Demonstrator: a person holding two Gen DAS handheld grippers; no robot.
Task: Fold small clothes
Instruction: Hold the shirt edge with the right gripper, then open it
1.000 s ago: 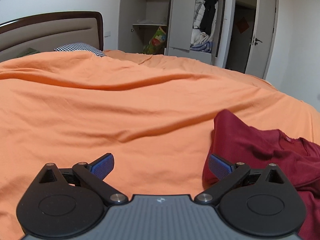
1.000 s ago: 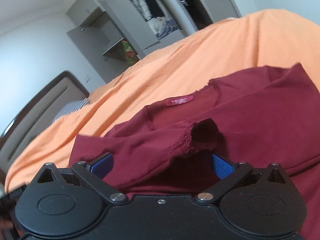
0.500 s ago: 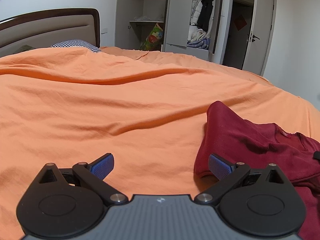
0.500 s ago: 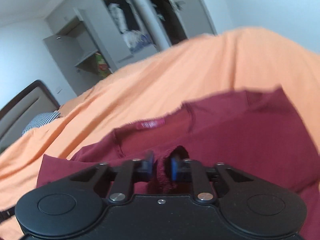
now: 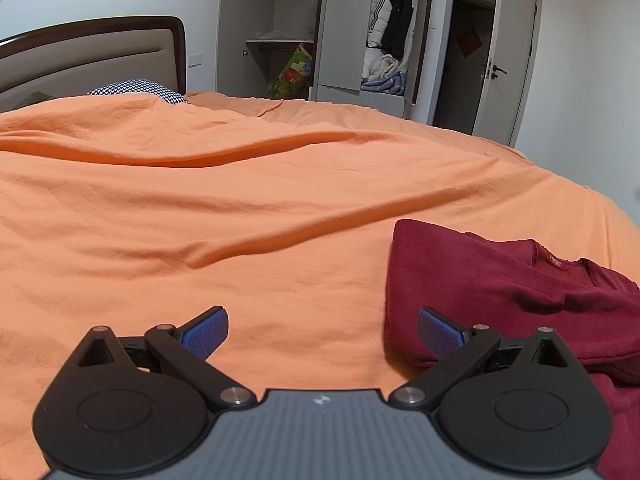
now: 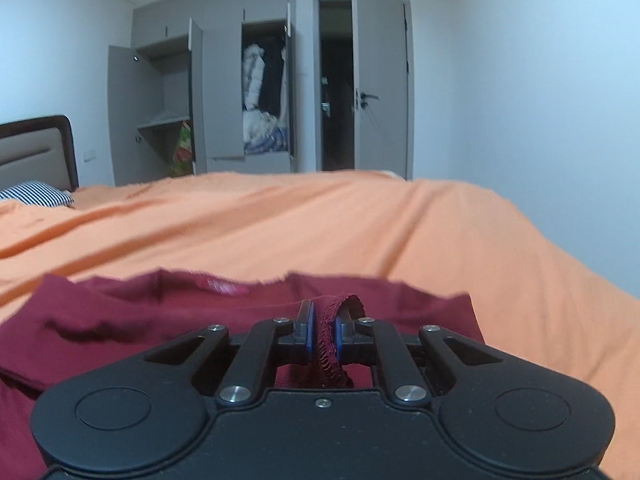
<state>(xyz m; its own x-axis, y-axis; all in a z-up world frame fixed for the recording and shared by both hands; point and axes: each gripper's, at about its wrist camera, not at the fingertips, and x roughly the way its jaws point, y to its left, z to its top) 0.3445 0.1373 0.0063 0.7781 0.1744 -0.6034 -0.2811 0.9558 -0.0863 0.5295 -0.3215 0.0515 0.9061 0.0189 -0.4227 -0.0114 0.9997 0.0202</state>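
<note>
A dark red shirt (image 5: 500, 280) lies rumpled on the orange bedspread (image 5: 240, 208), at the right of the left wrist view. My left gripper (image 5: 322, 330) is open just above the bedspread, its right blue pad close to the shirt's folded left edge, nothing between the fingers. In the right wrist view the same red shirt (image 6: 160, 316) spreads in front, its pink neck label facing up. My right gripper (image 6: 323, 328) is shut on a frayed hem edge of the shirt, which sticks up between the blue pads.
The orange bedspread (image 6: 360, 224) covers the whole bed, with long wrinkles. A headboard (image 5: 92, 52) and a checked pillow (image 5: 140, 90) are at the far left. Grey wardrobes (image 5: 352, 28) with open doors and a room door (image 5: 508, 64) stand beyond the bed.
My right gripper went from open to shut on the shirt's frayed edge and tilted level. The left gripper stayed open, drifting a little so more of the shirt shows.
</note>
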